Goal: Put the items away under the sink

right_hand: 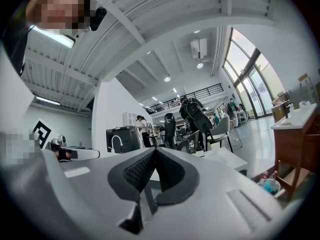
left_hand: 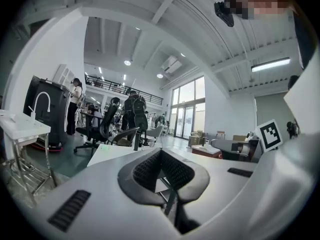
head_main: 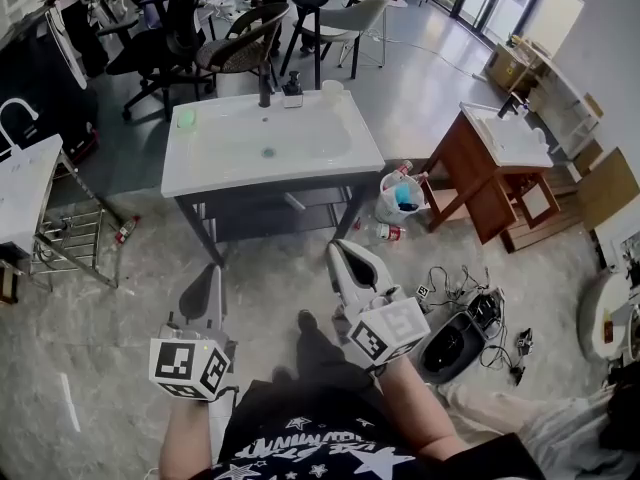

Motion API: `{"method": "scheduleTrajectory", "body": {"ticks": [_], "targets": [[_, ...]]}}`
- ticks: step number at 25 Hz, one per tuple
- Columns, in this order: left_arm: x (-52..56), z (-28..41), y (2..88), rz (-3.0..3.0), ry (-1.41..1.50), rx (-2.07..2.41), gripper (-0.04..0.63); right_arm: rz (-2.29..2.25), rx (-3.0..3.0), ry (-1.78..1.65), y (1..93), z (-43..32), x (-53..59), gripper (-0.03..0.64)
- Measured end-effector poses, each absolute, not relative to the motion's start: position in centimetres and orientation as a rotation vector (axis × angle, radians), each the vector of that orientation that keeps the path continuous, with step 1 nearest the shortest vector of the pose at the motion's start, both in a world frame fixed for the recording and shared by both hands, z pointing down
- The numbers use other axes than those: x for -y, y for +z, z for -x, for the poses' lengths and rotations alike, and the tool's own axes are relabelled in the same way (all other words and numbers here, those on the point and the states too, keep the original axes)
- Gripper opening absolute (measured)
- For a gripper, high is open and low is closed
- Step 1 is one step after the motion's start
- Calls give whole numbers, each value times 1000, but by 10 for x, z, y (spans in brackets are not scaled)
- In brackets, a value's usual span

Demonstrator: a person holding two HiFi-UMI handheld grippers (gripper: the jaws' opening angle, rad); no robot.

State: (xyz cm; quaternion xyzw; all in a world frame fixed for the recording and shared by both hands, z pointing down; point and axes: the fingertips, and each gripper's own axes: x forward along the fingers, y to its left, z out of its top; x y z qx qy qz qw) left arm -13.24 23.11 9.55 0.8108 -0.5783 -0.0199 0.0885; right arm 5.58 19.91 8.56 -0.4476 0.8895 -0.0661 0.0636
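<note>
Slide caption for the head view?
Shut and empty, the left gripper and right gripper face the white sink; a bag and bottle lie on the floor beside it.

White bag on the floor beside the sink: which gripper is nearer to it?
Right. In the head view the right gripper sits just below-left of the bag; the left gripper is much farther left.

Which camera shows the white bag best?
Head view: the white bag stands whole beside the sink. The right gripper view shows it small, low right; the left gripper view misses it.
</note>
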Motion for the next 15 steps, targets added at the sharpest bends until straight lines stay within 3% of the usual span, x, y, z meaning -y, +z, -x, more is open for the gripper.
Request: {"method": "scheduleTrajectory", "body": {"ticks": [15], "targets": [[-163, 153, 114, -2351, -37, 1802, 9, 1375, -2607, -268, 99, -58, -107, 3]]}}
